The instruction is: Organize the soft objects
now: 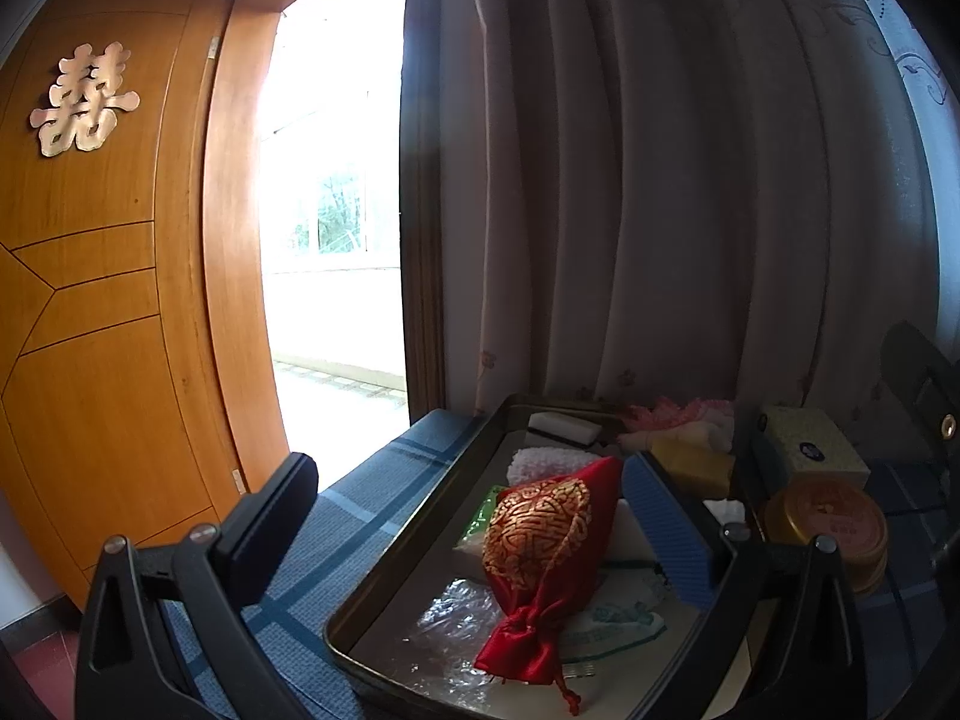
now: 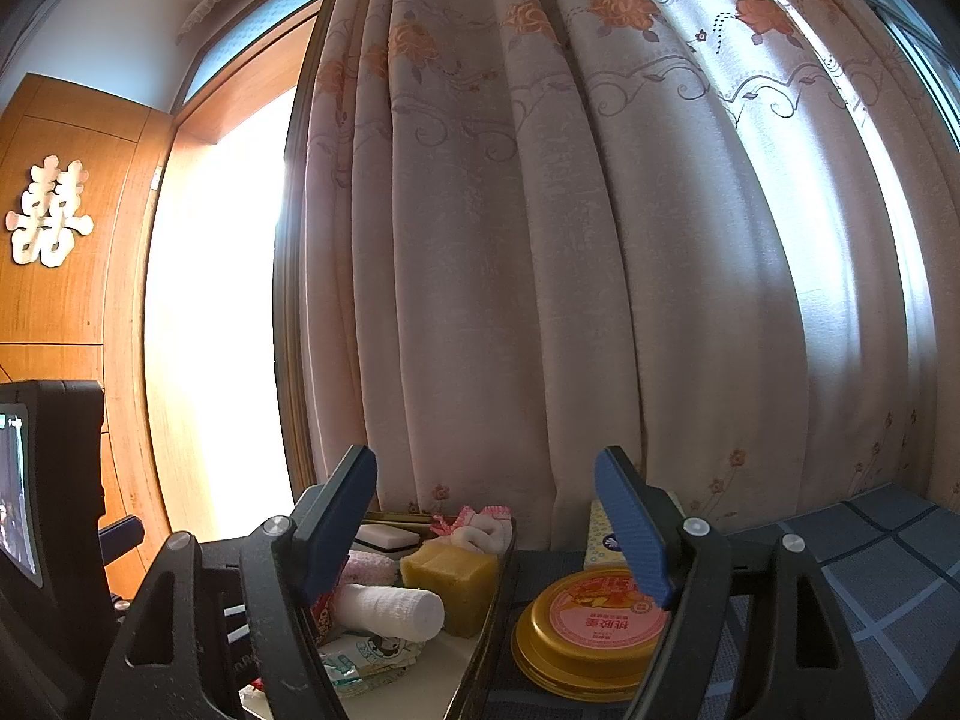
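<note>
Blue-padded jaws of the right gripper (image 2: pixel 498 534) are spread wide, nothing held; the left gripper (image 1: pixel 474 510) likewise gapes empty. Just beyond, soft things are gathered in the tray (image 1: pixel 360 594): red pouch (image 1: pixel 540 564), yellow sponge (image 2: pixel 450 585), seemingly for sorting.

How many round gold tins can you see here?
1. The gold tin with a pink label sits on the blue checked cloth, just outside the tray's right wall, in front of a pale box. Others may be hidden.
</note>
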